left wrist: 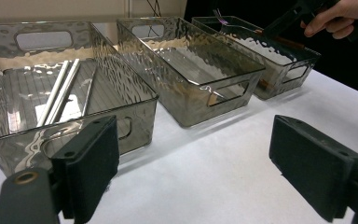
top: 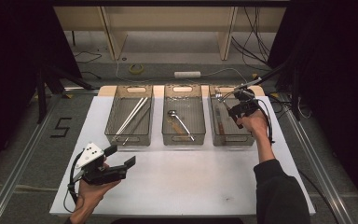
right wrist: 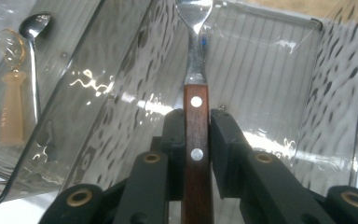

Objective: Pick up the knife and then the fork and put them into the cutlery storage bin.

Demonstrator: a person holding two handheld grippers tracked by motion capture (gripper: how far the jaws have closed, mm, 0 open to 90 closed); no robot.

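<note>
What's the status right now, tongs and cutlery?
Right tongs shut on wood-handled fork, held over right bin. Left tongs open, empty, above the mat. Nothing in the way.

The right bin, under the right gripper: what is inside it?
The right bin holds one wooden-handled utensil lying on its floor. The right gripper holds another, a wooden-handled fork, above the bin. The hand and gripper cover part of the floor.

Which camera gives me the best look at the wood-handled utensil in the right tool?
The right gripper view: the wood-handled utensil runs up its middle, riveted handle clamped in the right tool, metal head over the right bin. The high view shows it small and far off; the left gripper view barely shows it.
</note>
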